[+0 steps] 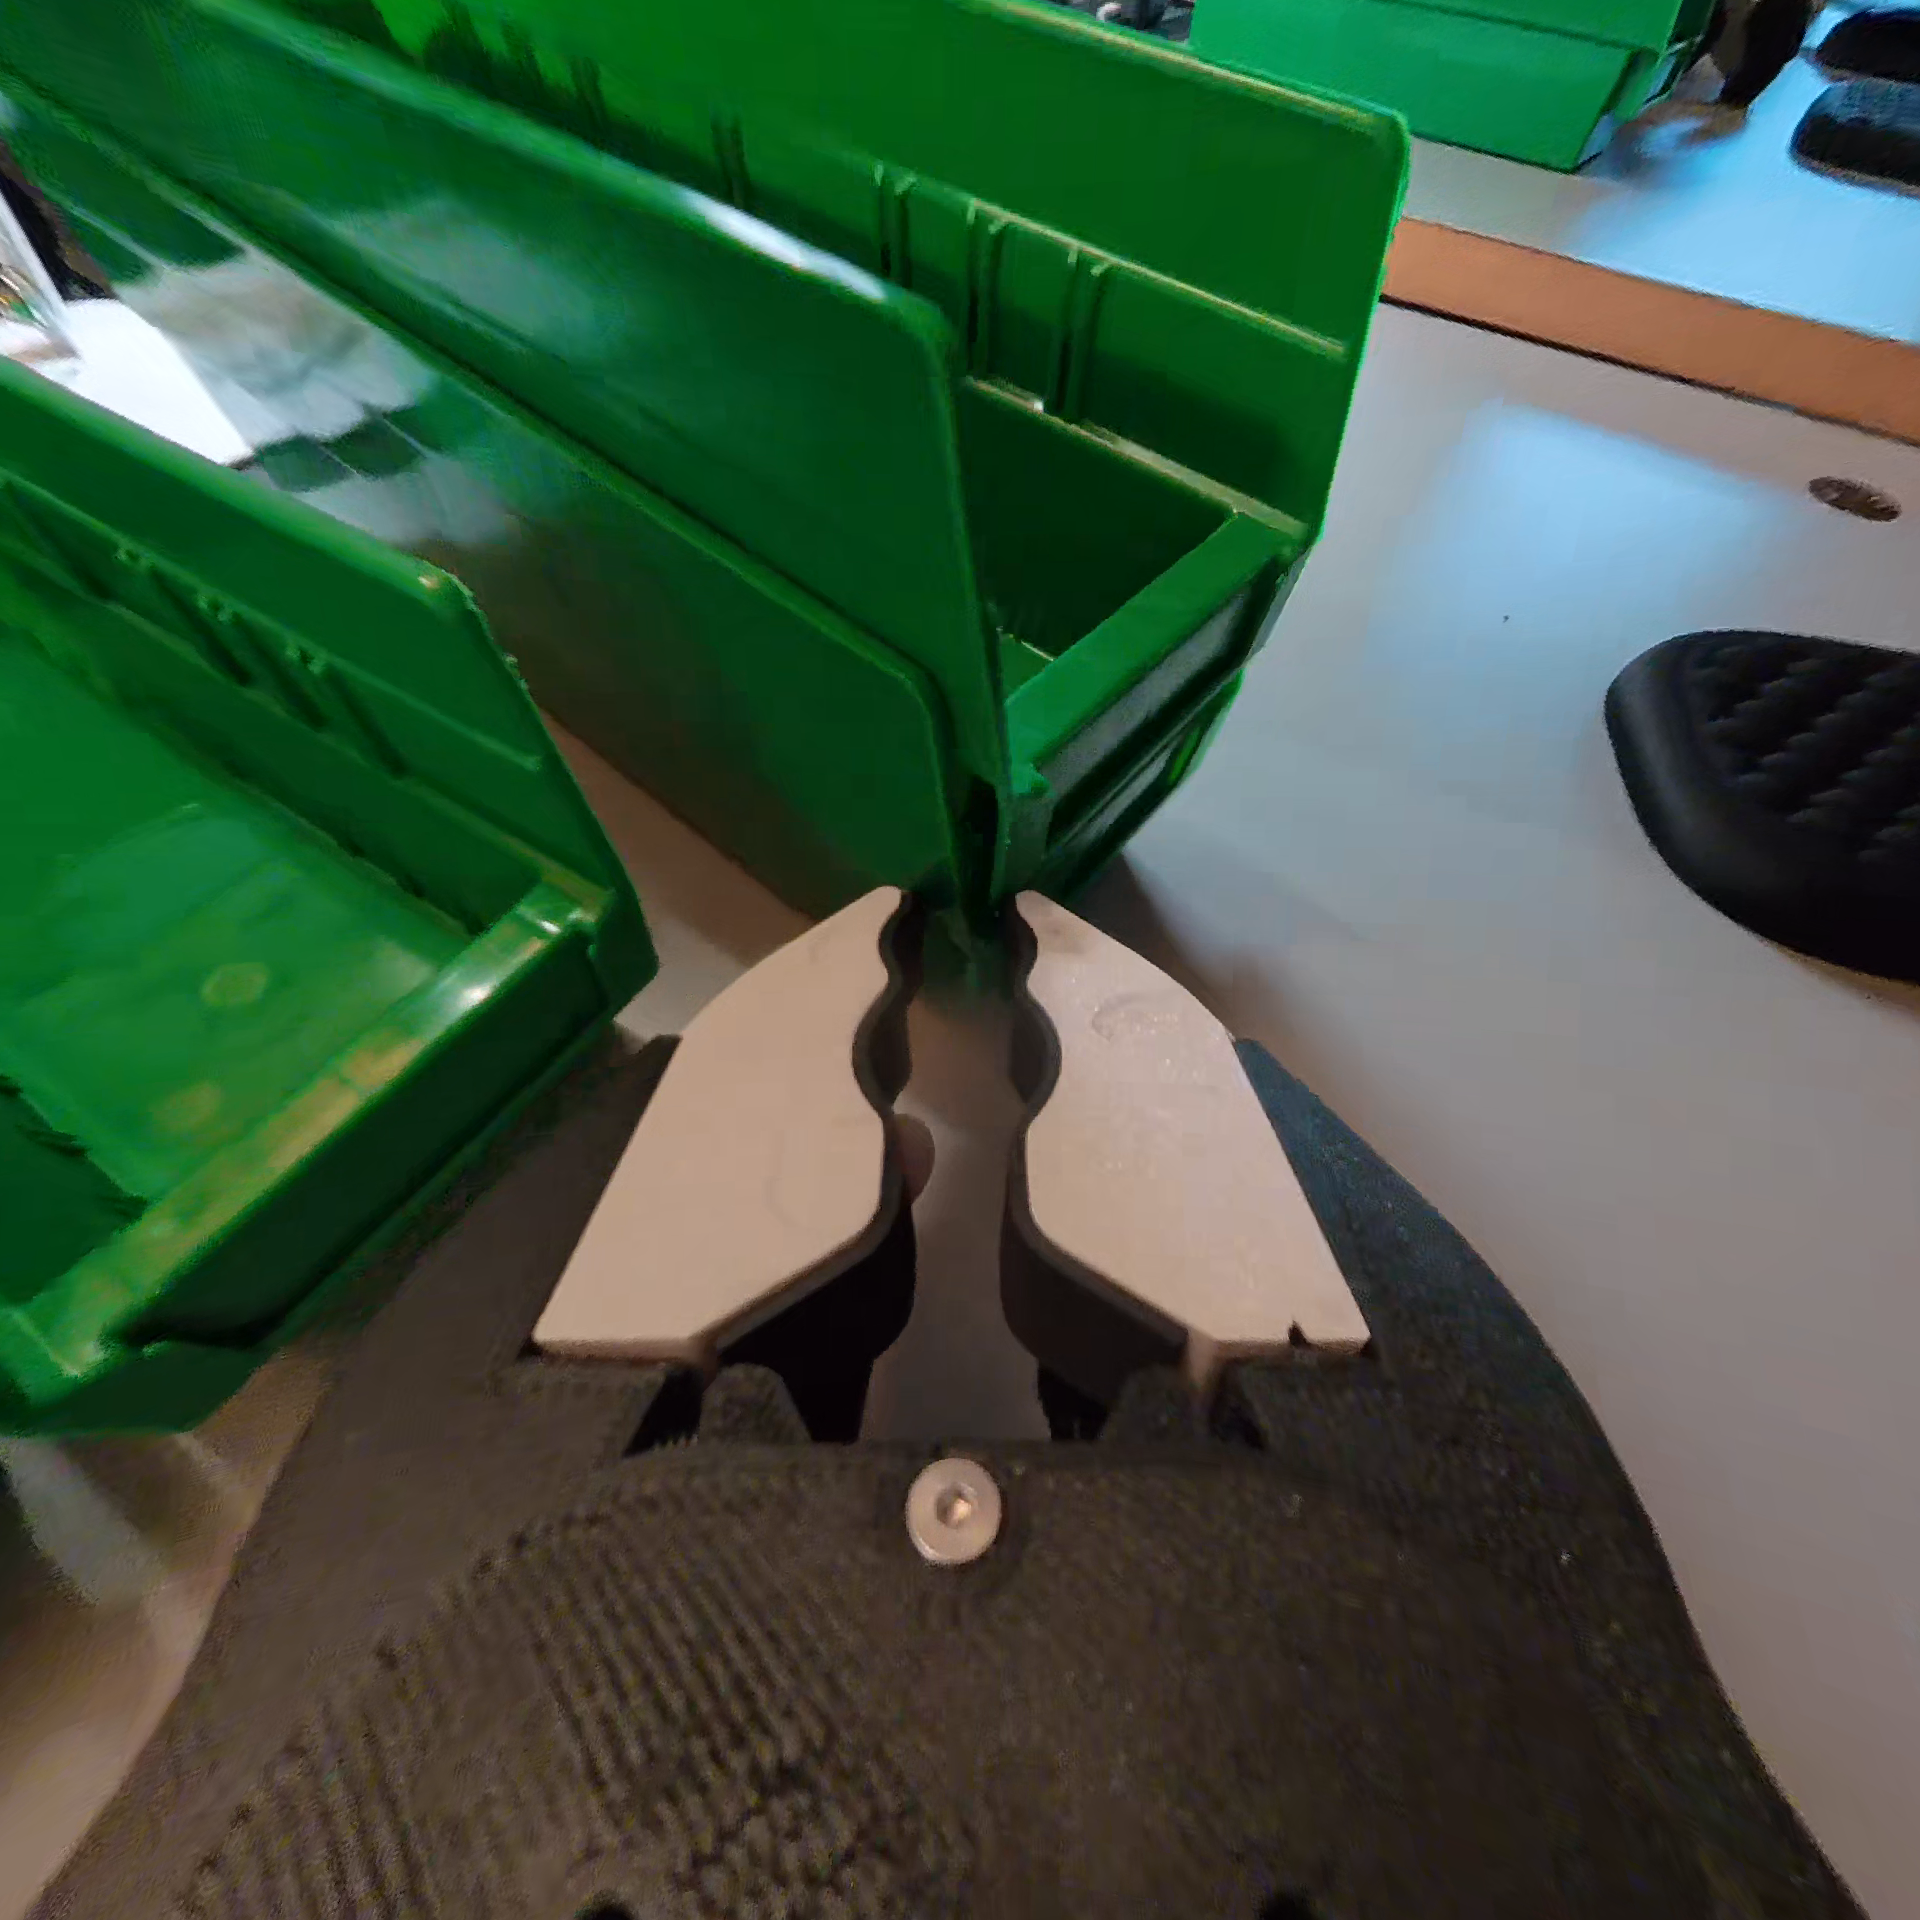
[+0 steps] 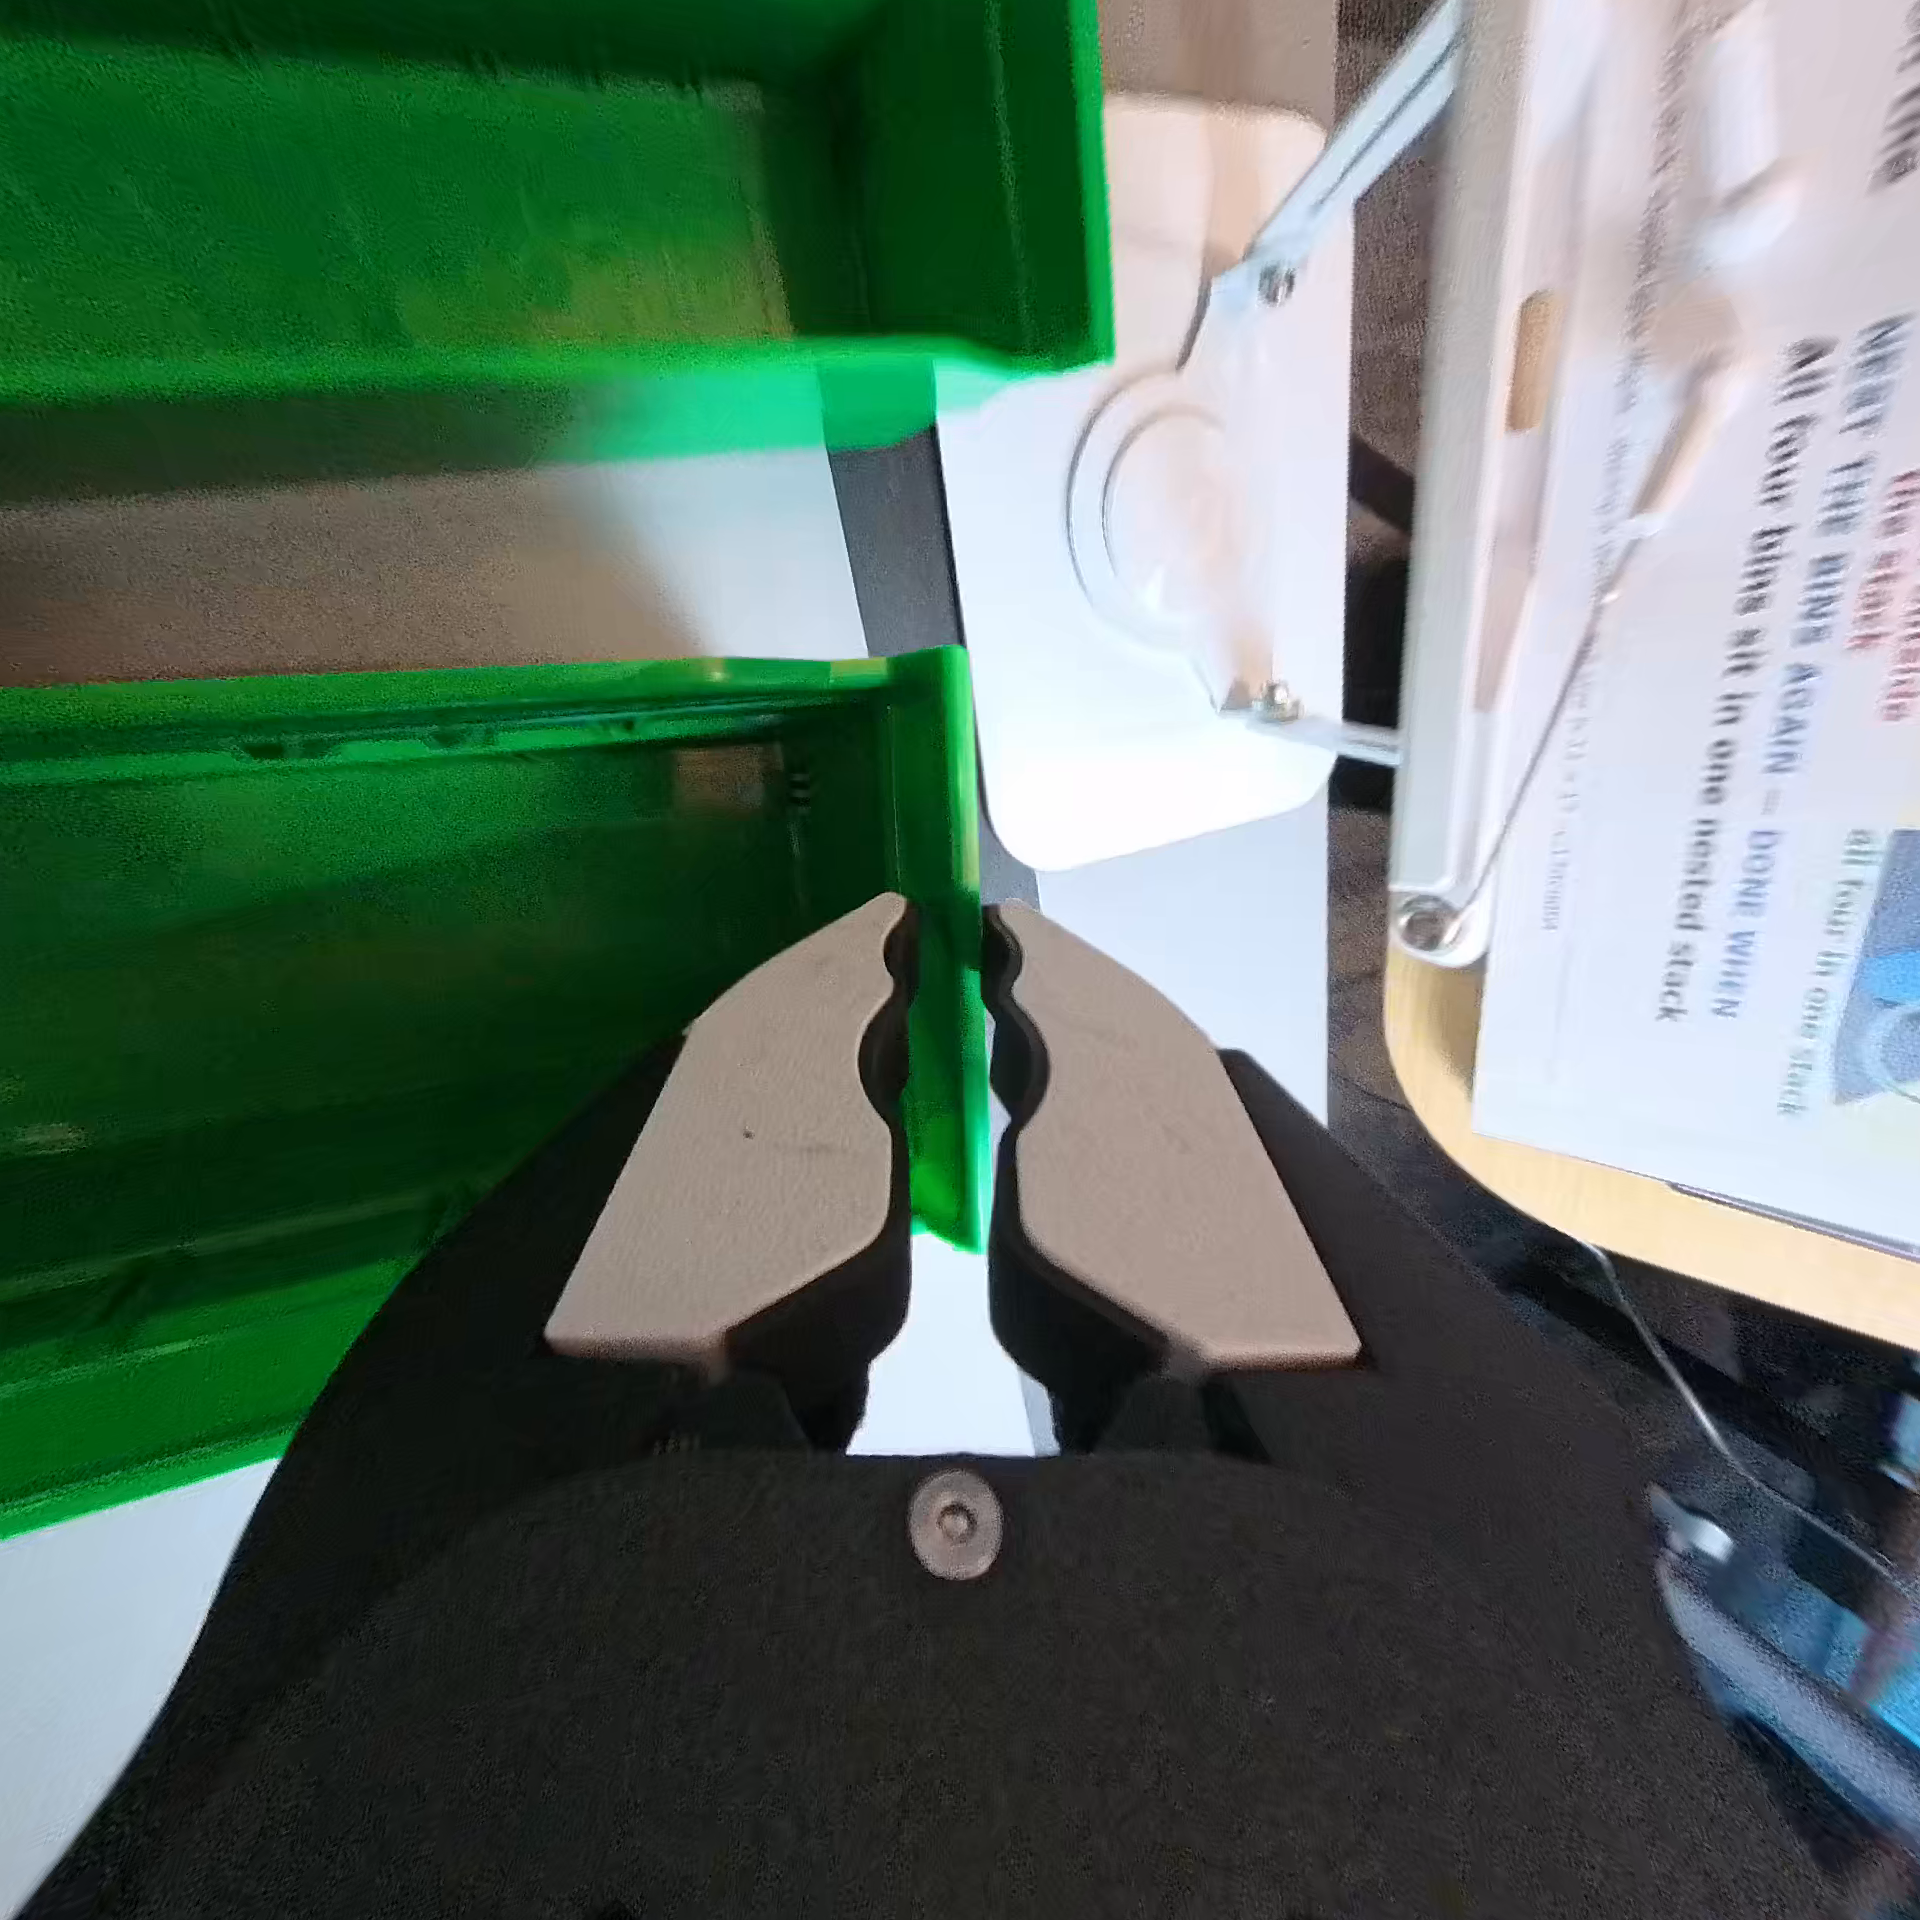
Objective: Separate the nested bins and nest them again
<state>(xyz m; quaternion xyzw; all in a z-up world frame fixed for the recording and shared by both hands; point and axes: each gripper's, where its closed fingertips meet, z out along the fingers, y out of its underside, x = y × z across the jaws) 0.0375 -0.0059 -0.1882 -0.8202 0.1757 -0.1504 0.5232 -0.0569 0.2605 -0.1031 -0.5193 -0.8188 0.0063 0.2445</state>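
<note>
Left gripper (image 1: 964,914): clenched on a corner of the nested bins (image 1: 1091,499), which stand on the table (image 1: 1455,831).
Right gripper (image 2: 948,920): clenched on a bin wall (image 2: 940,935).
Nearby: loose bin (image 1: 260,987) left; black pad (image 1: 1787,800) right; printed sheet (image 2: 1714,520) on a board.
Unclear: upper bin (image 2: 520,208) blurred, cut off.

Pale grey table (image 1: 1507,644), matte, with a wood-coloured edge strip at the far side. Resting directly on it: nested green bins (image 1: 727,540) at centre; a separate green bin (image 1: 260,987) at left, just beside them; a black textured pad (image 1: 1787,800) at right (partly cut off); another green bin (image 1: 1455,73) far back.
</note>
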